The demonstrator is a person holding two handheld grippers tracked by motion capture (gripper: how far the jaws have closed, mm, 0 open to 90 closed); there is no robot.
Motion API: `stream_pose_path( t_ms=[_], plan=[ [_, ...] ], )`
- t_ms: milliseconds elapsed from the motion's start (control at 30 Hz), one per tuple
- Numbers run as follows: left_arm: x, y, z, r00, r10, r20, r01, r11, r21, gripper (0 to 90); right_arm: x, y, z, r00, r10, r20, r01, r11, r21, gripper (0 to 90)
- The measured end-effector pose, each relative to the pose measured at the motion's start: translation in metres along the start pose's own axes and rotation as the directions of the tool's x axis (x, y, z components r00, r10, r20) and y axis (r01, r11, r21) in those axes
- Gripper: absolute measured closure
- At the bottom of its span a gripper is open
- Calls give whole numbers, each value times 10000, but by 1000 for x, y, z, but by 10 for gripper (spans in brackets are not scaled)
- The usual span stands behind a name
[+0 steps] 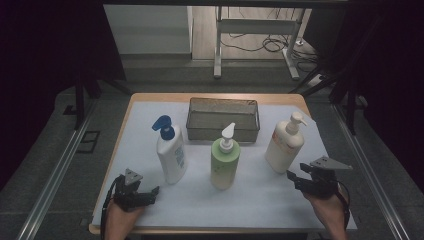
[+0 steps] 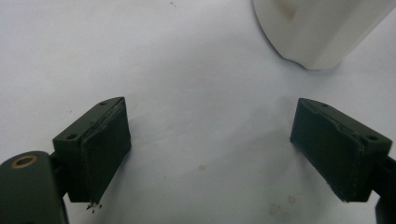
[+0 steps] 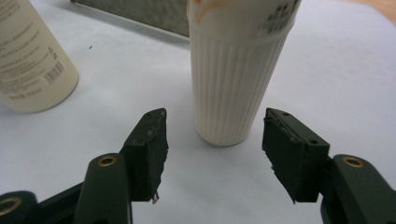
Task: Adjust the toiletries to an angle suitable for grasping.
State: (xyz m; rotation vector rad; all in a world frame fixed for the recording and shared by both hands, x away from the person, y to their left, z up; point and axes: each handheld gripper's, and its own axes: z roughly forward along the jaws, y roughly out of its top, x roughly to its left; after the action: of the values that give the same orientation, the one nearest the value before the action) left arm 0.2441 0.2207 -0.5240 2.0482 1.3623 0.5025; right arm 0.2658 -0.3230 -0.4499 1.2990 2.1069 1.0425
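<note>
Three pump bottles stand in a row on the white mat (image 1: 260,200): a white one with a blue pump (image 1: 171,155), a green one (image 1: 225,165) and a cream ribbed one (image 1: 284,147). Behind them lies a grey metal tray (image 1: 222,131). My left gripper (image 1: 150,194) rests low at the near left, open, with bare mat between its jaws (image 2: 210,140); the white bottle's base (image 2: 322,32) is just beyond them. My right gripper (image 1: 297,173) is at the near right, open (image 3: 215,140), with the cream bottle (image 3: 238,79) standing just past its jaws, untouched.
The wooden table's edge (image 1: 215,96) rims the mat. In the right gripper view another bottle (image 3: 32,60) stands to the left and the tray's wall (image 3: 140,14) lies behind. Metal rails (image 1: 55,175) run along both sides of the table, and desk legs and cables are beyond.
</note>
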Motion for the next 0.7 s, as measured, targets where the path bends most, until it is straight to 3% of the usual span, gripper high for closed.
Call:
stream_pose_path(
  t_ms=[433,700],
  plan=[
    [0,0,0,10000,-1,1,1,10000,2,116,-8,23,2,9995,-104,300,97,9997,227,322],
    [0,0,0,10000,18,0,-18,10000,11,116,-9,36,6,9996,-128,249,124,9998,170,286]
  ],
)
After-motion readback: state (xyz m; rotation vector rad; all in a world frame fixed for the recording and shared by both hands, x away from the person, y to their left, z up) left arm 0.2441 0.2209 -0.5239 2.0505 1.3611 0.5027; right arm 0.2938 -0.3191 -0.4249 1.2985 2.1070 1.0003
